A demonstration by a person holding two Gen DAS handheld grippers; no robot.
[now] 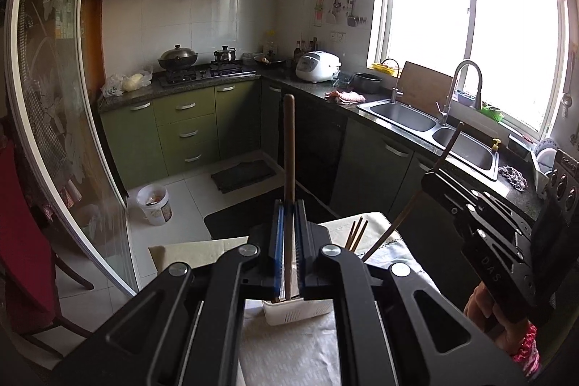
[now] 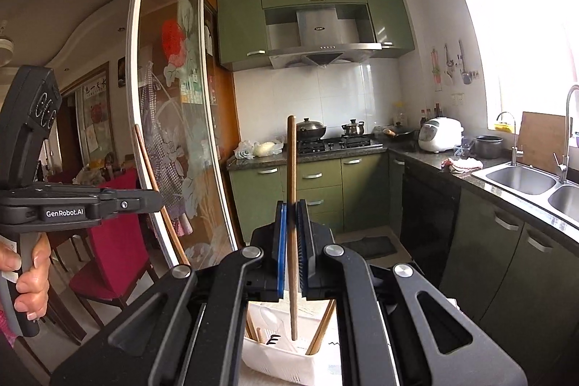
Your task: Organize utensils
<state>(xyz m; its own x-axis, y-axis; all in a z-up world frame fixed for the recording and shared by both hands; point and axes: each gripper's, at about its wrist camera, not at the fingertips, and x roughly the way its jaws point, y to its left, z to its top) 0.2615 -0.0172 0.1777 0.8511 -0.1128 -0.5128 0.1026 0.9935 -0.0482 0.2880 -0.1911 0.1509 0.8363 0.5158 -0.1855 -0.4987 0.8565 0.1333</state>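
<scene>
A chopstick (image 2: 291, 223) is clamped upright in the closed right tool (image 2: 291, 255), its tip hung over the white basket (image 2: 286, 360) on the surface, ready for dropping in (others already lean there). A second (image 1: 288, 190) is pinched likewise by the left tool (image 1: 288, 241).

Your left gripper (image 1: 288, 234) points forward with its jaws pressed nearly together, clamping. Your right gripper (image 2: 291, 234) does the same, jaws narrowly parted, clamping. Your left hand (image 2: 30, 281) wraps its handle; your right hand (image 1: 495, 317) grips the other.
</scene>
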